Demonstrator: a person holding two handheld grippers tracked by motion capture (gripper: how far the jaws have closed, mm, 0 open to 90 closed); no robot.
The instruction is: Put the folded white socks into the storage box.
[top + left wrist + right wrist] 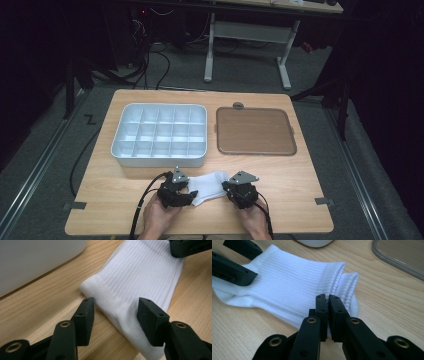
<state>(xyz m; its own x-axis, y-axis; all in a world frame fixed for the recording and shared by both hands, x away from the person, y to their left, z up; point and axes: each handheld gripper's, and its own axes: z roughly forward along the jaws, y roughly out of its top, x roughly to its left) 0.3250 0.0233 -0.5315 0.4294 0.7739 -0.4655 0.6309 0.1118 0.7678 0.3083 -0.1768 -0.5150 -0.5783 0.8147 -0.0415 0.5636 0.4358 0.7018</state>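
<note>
My claws' jaws are showing as matt black plastic with small brass-coloured rings set in. The white sock (140, 272) is looking like soft ribbed knit cloth, with a smoother band at its folded end. The counter (300, 175) is showing pale wood grain with a smooth, slightly satin finish. The compartment tray (120, 145) is looking like smooth pale grey plastic. The flat lid (255, 131) is appearing brown and matt with a grey, glossier rim.

white divider tray (159, 134) – left | brown lid (255, 131) – right
</note>
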